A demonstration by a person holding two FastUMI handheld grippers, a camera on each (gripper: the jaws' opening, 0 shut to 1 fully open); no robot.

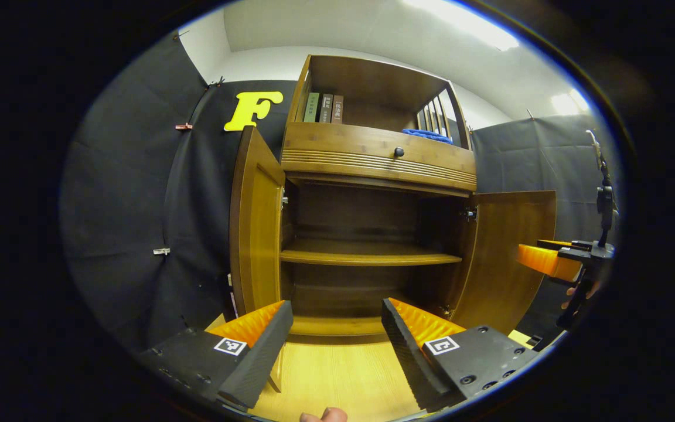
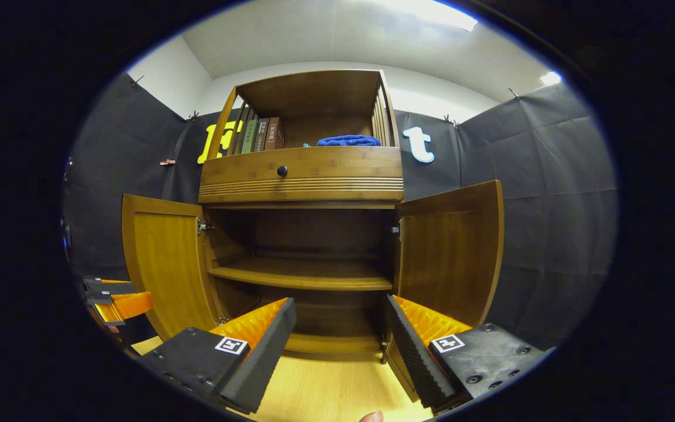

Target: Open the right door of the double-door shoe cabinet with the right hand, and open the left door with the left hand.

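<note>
Plainly, we have both doors of the shoe cabinet (image 2: pixel 302 176) swung wide, so by our reckoning the task is as good as done and what remains is only to draw our hands clear. In the left gripper view the left door (image 1: pixel 255 234) stands just ahead and to the left of our left gripper (image 1: pixel 336 340), its tall panel turned nearly edge-on toward us, long axis upright, hinges at the cabinet's side. In the right gripper view the right door (image 2: pixel 452 258) stands ahead and to the right of our right gripper (image 2: pixel 340 343), also upright and opened outward, its inner face toward us. Each gripper is nearer its own door, and neither touches it: both pairs of fingers are spread apart and hold nothing. The cabinet is warm brown wood with a smooth sheen; the doors are framed panels, the drawer (image 2: pixel 314 170) above them carries ribbed grooves and a small dark round knob (image 2: pixel 282 170). Inside we see a bare shelf (image 2: pixel 308 275) in shadow. On top sit upright books (image 2: pixel 261 135) and a folded blue cloth (image 2: pixel 349 140). Our fingers (image 1: pixel 255 351) are black wedges with ridged pads and orange ribbed backs. The floor (image 2: pixel 326 392) is pale wood-grain laminate.
</note>
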